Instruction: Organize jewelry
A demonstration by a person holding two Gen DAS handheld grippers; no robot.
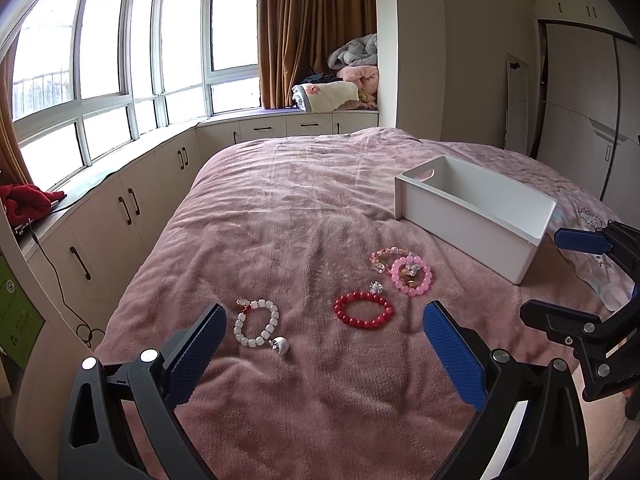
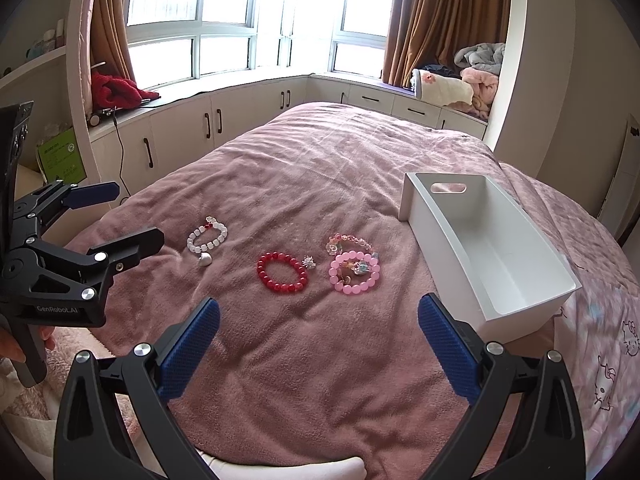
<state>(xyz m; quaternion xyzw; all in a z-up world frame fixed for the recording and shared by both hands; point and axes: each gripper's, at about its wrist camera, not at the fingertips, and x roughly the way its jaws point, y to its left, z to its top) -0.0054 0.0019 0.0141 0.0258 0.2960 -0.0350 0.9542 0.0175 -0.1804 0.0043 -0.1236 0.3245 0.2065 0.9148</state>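
Note:
Several bead bracelets lie on the pink bedspread (image 1: pixel 304 208): a white one (image 1: pixel 257 322) with a silver charm, a red one (image 1: pixel 364 310), a pink one (image 1: pixel 412 276) with small charms inside it, and a pale multicoloured one (image 1: pixel 386 257) behind it. A tiny sparkly piece (image 1: pixel 375 288) sits by the red bracelet. An empty white bin (image 1: pixel 472 212) stands to the right. My left gripper (image 1: pixel 324 316) is open, near the white (image 2: pixel 207 236) and red (image 2: pixel 282 273) bracelets. My right gripper (image 2: pixel 318 312) is open too, short of the pink bracelet (image 2: pixel 354 274) and the bin (image 2: pixel 488 248).
The bed fills the middle; white cabinets (image 1: pixel 132 204) with dark handles and a window sill run along its left and far sides. Folded blankets (image 1: pixel 344 80) are piled at the far sill. A red garment (image 2: pixel 114 90) and a cable lie on the left sill.

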